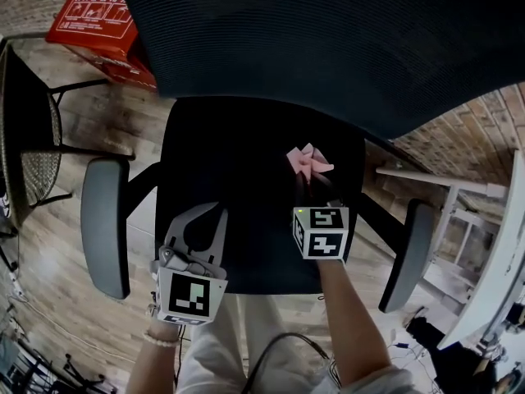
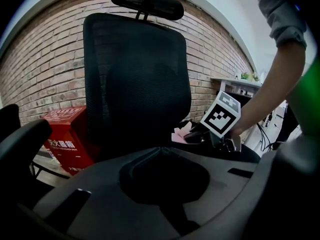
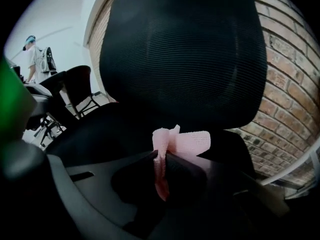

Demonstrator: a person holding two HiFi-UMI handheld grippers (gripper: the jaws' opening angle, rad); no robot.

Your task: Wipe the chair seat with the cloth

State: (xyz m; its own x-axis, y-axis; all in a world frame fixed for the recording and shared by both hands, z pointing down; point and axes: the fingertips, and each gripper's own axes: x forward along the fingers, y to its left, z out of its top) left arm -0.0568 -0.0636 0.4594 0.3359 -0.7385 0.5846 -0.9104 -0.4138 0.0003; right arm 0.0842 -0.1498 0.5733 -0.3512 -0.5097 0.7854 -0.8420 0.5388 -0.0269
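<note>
The black office chair's seat (image 1: 246, 179) fills the middle of the head view, under its mesh backrest (image 1: 328, 39). My right gripper (image 1: 310, 177) is shut on a pink cloth (image 1: 308, 162), held at the right rear part of the seat; whether the cloth touches the seat I cannot tell. In the right gripper view the cloth (image 3: 187, 141) sticks up from the closed jaws of that gripper (image 3: 160, 156). My left gripper (image 1: 209, 212) hovers over the seat's front left, shut with nothing in it. The left gripper view shows its jaws (image 2: 160, 150) meeting, and the cloth (image 2: 179, 134) beyond them.
Grey armrests stand at either side of the seat, left (image 1: 105, 224) and right (image 1: 406, 253). A red box (image 1: 94, 19) lies on the wooden floor at back left. Another black chair (image 1: 33, 138) stands at far left, and a white table (image 1: 500, 277) at right.
</note>
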